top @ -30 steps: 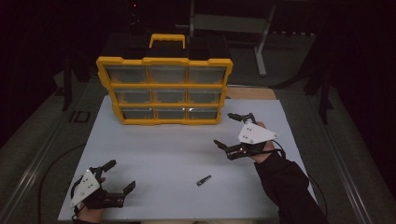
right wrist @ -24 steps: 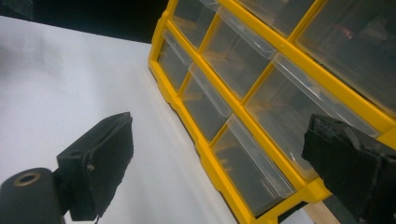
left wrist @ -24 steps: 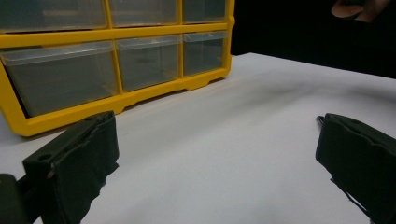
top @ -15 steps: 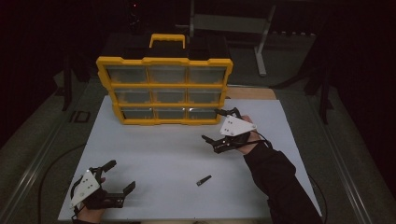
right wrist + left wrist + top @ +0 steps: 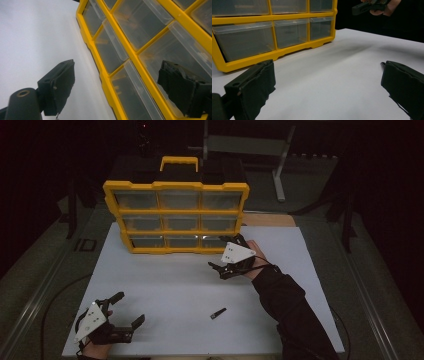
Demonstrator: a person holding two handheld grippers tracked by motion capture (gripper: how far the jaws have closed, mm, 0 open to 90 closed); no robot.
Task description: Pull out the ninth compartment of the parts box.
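R gripper (image 5: 226, 256), jaws just closing a bit but wide apart w/ nothing between, at organizer (image 5: 176, 216) lower-right drawer; L gripper (image 5: 126, 307) jaws apart, near table's front-left corner.

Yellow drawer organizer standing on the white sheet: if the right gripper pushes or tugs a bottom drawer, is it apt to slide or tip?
The organizer stands upright on a narrow base, tall for its depth, so a tug could tip it forward. Its clear drawers look nearly empty, so it is probably light and may slide on the smooth sheet.
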